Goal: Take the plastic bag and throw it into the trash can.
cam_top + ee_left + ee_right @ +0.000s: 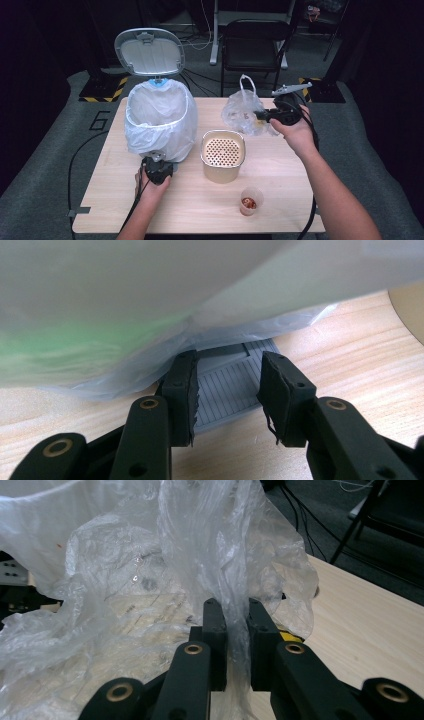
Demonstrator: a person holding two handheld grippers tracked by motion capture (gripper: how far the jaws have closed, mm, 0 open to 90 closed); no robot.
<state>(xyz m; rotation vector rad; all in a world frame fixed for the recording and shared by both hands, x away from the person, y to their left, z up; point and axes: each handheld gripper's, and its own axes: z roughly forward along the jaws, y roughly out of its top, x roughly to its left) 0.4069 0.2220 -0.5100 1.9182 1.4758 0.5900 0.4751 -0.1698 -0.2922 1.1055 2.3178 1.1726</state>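
1. High view: the left claw [158, 169] sits at the foot of the white-lined pedal bin with raised grey lid [160, 117], on the pale wooden worktop [200, 200].
2. Left gripper view: jaws spread, either side of the grey ribbed foot pedal [227, 385], gripping nothing (the bin liner hangs just above). The pedal's ribs are too small to make out from above.
3. High view: the right claw [265, 116] meets the crumpled clear plastic bag [240, 112] at the worktop's far right.
4. Right gripper view: the right claw [235, 607] is clenched on a fold of the bag [150, 580]; film passes between the jaws.
5. High view also gives a beige perforated-lid container [223, 155] mid-worktop, and a small clear cup with red contents [250, 201] nearer the person.
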